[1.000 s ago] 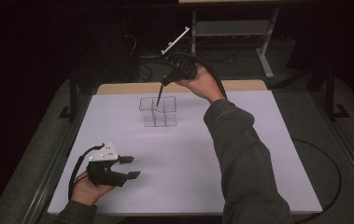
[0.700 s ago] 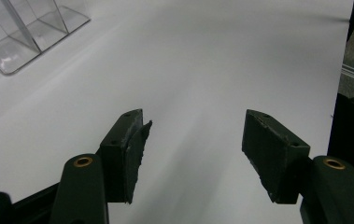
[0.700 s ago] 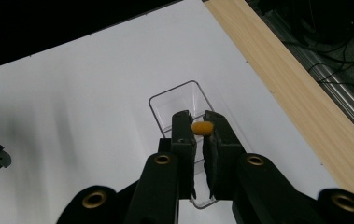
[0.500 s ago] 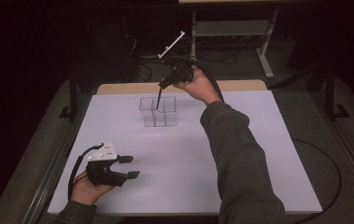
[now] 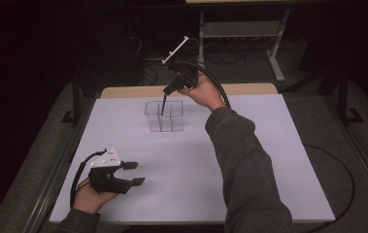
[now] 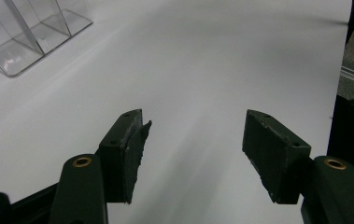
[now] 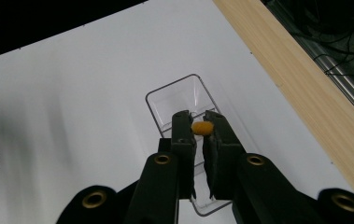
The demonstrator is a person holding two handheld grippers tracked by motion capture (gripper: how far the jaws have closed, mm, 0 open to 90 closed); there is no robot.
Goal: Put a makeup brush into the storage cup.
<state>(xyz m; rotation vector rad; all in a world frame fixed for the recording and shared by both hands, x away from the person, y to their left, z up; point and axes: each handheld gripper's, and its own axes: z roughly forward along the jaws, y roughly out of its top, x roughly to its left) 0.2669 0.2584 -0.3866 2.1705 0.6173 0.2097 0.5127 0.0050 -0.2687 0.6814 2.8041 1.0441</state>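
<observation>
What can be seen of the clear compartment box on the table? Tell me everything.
The clear box looks like transparent plastic, split by thin walls into open-topped compartments, standing upright on the white table near its far edge. The compartments that can be seen look empty. The right gripper hangs over it, jaws pointing down at one compartment, pinching a small orange piece above the opening. Whether the gripper touches the box cannot be told.
</observation>
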